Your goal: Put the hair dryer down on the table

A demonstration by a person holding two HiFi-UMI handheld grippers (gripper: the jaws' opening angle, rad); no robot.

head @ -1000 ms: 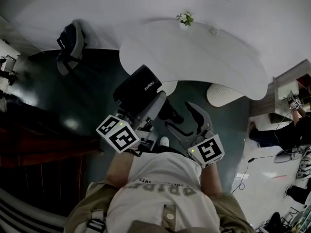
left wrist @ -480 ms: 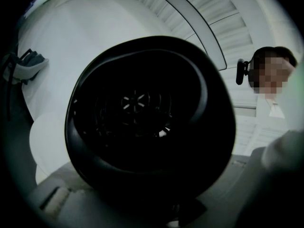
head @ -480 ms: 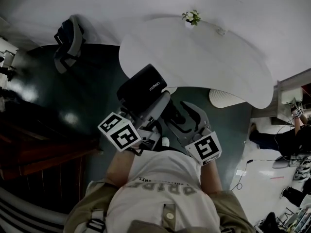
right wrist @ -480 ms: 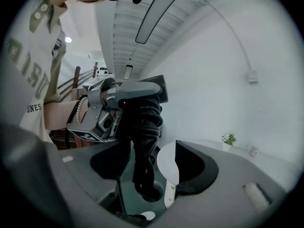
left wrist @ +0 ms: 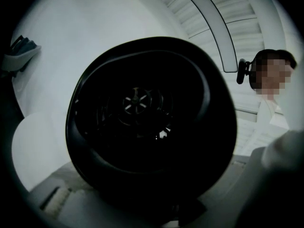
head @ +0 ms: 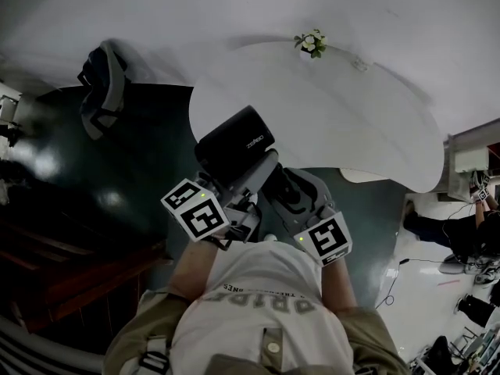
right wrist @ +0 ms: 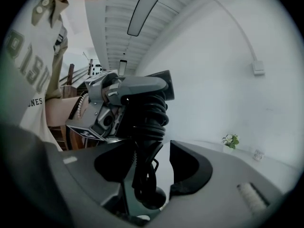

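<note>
The black hair dryer hangs in the air at the near edge of the white table, its barrel partly over the tabletop. My left gripper is shut on its body, and its round rear grille fills the left gripper view. My right gripper sits just right of it. Its jaws have just been closing around the cord-wrapped handle, which stands between them. A thin gap still shows beside the right pad, so the right gripper reads as open.
A small potted plant stands at the table's far edge. A dark chair sits on the floor to the left. A person is at the far right. The wall carries a small socket.
Both grippers and the hair dryer have moved forward toward the table. The right jaws, wide a second ago, have narrowed around the handle.
</note>
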